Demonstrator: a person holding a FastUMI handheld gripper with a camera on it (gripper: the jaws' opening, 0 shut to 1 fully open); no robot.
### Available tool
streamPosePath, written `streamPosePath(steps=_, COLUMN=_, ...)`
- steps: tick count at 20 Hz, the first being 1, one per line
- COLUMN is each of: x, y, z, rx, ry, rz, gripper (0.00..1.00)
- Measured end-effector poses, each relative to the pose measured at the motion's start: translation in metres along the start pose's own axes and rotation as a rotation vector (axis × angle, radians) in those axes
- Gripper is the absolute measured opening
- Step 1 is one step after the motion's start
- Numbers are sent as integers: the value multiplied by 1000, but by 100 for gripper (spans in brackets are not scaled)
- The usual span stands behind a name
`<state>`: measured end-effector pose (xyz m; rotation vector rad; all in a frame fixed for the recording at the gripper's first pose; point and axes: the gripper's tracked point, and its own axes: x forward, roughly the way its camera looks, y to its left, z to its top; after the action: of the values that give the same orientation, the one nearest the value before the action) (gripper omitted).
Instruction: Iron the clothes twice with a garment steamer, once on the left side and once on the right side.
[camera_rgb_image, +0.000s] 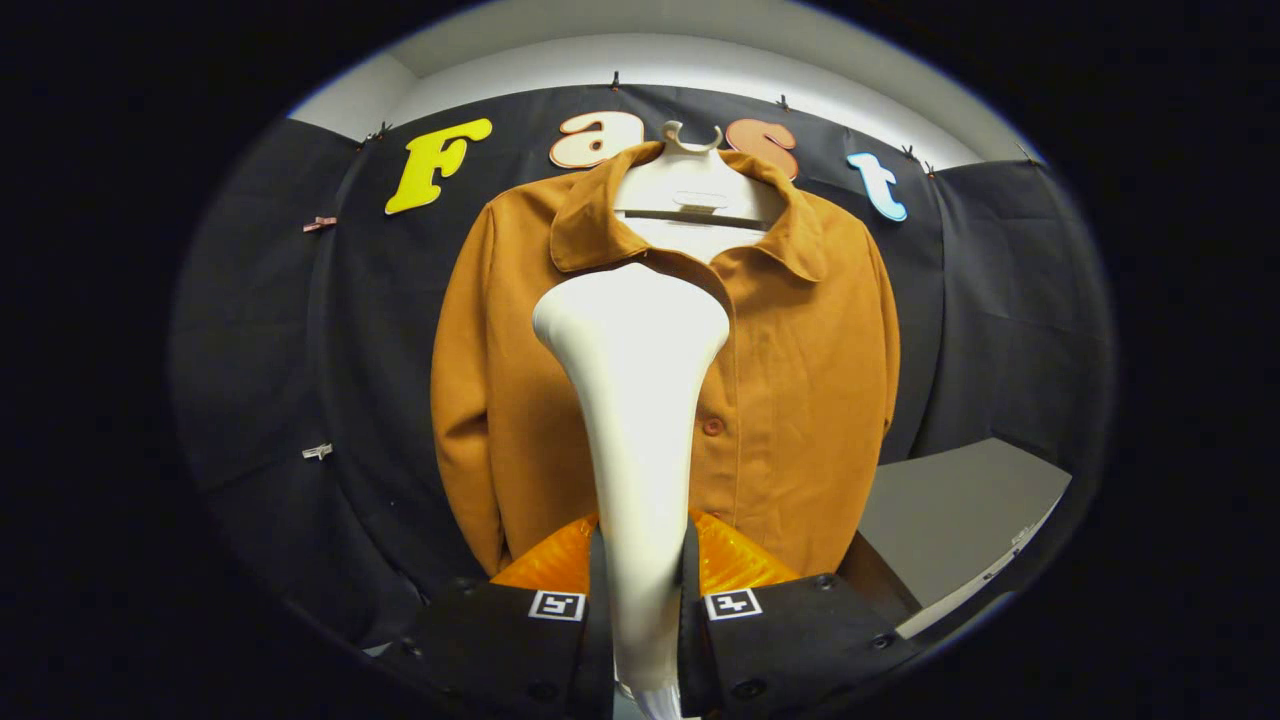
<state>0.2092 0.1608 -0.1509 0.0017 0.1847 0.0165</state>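
Hanging straight ahead on a pale hanger (690, 185), a rust-brown button-up shirt (800, 400) faces the camera against the booth's black cloth wall. Its collar is open and a line of buttons runs down the middle of its front. Rising in front of the shirt is a white garment steamer (635, 400), a slim handle that widens into a broad head sitting over the upper chest, just below the collar. Whether the head touches the cloth cannot be told from here. The gripper (640, 625) has both fingers pressed against the handle's lower part, one on each side, holding the steamer upright. A grey table (950, 510) stands low beside the shirt.

Judging by this, a steaming pass is at its top. To do it well, the head should probably stay flat to the fabric and travel slowly down one side of the button line, keeping the handle steady between the fingers so it does not twist, and keeping clear of the buttons.
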Motion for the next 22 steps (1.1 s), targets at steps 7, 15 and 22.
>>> streamPosePath(steps=7, x=32, y=9, z=-45, rx=-37, ry=3, rz=-29, gripper=29)
streamPosePath(steps=15, x=30, y=-2, z=-129, rx=-53, ry=41, rz=-40, gripper=29)
streamPosePath(steps=22, x=26, y=-3, z=-178, rx=-55, ry=60, rz=-25, gripper=29)
